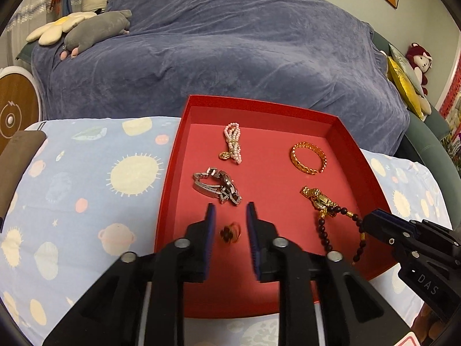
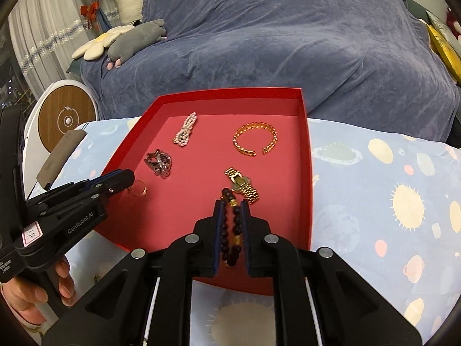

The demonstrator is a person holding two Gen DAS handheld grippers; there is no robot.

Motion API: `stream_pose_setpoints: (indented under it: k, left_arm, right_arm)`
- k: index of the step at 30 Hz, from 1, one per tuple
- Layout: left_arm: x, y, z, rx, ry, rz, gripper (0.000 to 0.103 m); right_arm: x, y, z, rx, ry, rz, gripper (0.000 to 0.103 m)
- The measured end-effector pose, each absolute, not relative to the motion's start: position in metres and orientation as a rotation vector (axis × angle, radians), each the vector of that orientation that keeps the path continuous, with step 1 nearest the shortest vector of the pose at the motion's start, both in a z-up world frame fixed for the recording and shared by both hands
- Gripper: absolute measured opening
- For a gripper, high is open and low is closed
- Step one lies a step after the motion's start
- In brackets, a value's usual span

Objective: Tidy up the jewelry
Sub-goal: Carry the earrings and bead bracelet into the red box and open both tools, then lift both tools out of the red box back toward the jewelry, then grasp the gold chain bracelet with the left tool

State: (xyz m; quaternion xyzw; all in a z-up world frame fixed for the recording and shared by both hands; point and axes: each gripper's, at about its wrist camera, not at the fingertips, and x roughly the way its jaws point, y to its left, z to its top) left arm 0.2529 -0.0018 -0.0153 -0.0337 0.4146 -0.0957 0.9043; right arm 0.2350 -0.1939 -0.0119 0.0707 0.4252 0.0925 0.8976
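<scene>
We see the left gripper [image 1: 229, 210] with its blue-padded jaws spread apart over the near part of the red tray [image 1: 259, 112]; a small gold ring [image 1: 229, 233] with a dark ornament lies blurred in the gap, and neither pad touches it. From the right wrist view the same ring [image 2: 137, 188] rests on the tray floor just beyond the left gripper's tip.

The right gripper [image 2: 232, 206] has its jaws drawn narrow around a dark beaded bracelet [image 2: 230, 230]. The round, glossy maroon beads and a few gold ones fill the slot between the pads, which lie close against the strand; we cannot tell how firmly they press. The bracelet's far end meets a gold watch [image 2: 242, 186] with a flat linked band.

Elsewhere in the tray, well apart from one another, lie a silver watch [image 1: 217, 184] of chunky metal links, a bundle of small pink pearls [image 1: 232, 142] with a gold charm, and an open gold bangle [image 1: 308, 158] of woven chain pattern. The tray is smooth card with low upright walls, sitting on a soft pale blue cloth [image 1: 86, 187] printed with suns and planets. Behind it a plush blue-grey throw [image 1: 230, 43] covers a sofa.

Both grippers point downward and forward into the tray, side by side. A hand [image 2: 37, 294] wraps the left gripper's handle from below.
</scene>
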Motion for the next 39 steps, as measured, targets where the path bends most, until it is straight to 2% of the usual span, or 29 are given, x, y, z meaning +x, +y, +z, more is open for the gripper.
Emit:
stream_pose_setpoints:
  k: [1,2,3,6,9,16,29,39]
  left_arm:
    - [0.251,-0.001,-0.011,-0.063,0.844,-0.182,0.046]
    - [0.249,0.000,-0.007,-0.057,0.828,-0.163,0.061]
    - [0.246,0.002,-0.002,-0.053,0.809,-0.148,0.064]
    - [0.234,0.011,0.015,-0.062,0.774,-0.152,0.064]
    - [0.217,0.024,0.027,-0.071,0.754,-0.144,0.064]
    - [0.174,0.052,0.044,-0.110,0.735,-0.096,0.064]
    - [0.090,0.062,0.011,-0.094,0.818,-0.083,0.064]
    - [0.078,0.033,-0.031,-0.020,0.890,-0.176,0.064]
  right_arm:
    - [0.233,-0.198,-0.008,0.154,0.871,0.183,0.017]
    - [0.232,-0.201,-0.005,0.163,0.863,0.179,0.017]
    - [0.229,-0.204,0.000,0.171,0.852,0.174,0.017]
    - [0.214,-0.209,0.018,0.178,0.813,0.166,0.019]
    - [0.196,-0.209,0.032,0.197,0.790,0.185,0.030]
    - [0.143,-0.188,0.040,0.125,0.782,0.244,0.030]
    - [0.074,-0.149,-0.025,0.119,0.938,0.323,0.030]
    - [0.068,-0.152,-0.038,0.103,0.963,0.315,0.030]
